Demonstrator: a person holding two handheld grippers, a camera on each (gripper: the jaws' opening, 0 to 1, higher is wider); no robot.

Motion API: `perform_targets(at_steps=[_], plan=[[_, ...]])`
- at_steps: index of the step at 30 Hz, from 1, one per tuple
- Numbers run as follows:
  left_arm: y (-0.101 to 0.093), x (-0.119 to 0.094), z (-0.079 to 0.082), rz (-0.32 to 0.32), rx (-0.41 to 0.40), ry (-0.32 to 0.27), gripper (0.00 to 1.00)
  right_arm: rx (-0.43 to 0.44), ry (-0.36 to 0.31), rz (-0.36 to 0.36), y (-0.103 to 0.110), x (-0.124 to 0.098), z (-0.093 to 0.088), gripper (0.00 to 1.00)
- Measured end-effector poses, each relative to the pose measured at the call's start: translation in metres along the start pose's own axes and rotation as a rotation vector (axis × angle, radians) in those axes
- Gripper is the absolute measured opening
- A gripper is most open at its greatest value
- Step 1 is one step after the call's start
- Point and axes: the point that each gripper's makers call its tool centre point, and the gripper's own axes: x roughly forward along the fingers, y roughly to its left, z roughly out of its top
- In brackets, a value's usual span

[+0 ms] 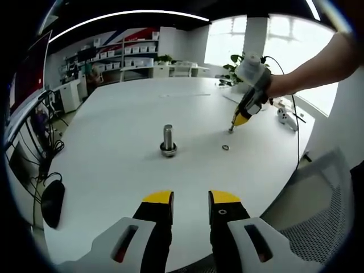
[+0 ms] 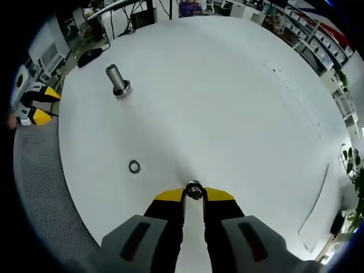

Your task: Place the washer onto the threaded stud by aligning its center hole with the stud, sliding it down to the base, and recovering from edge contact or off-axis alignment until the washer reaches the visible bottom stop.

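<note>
Right gripper (image 2: pixel 194 195) is pinching a washer (image 2: pixel 194 190) at its tips; left gripper (image 1: pixel 191 206) is hovering, jaws apart. Threaded stud (image 1: pixel 168 139) is standing upright on the table (image 1: pixel 114 142), axis vertical.

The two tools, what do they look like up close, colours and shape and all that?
Both match. The left tool has two black jaws with yellow tips, set in pale grey housings with dark slots. The right tool has the same black jaws, yellow tips and grey slotted housings. In the left gripper view the right tool's body looks pale grey, on a bare forearm.
</note>
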Motion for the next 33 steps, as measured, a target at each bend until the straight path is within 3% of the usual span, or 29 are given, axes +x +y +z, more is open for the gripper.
perform_targets(at_steps=[14,33], plan=[[-0.002,0.001,-0.002,-0.008,0.001,0.008,0.22,0.032,0.02,0.028,0.005,0.014,-0.005,0.14],[-0.002,0.001,-0.003,-0.012,0.002,0.014,0.22,0.032,0.017,0.009,0.001,0.01,-0.01,0.21]])
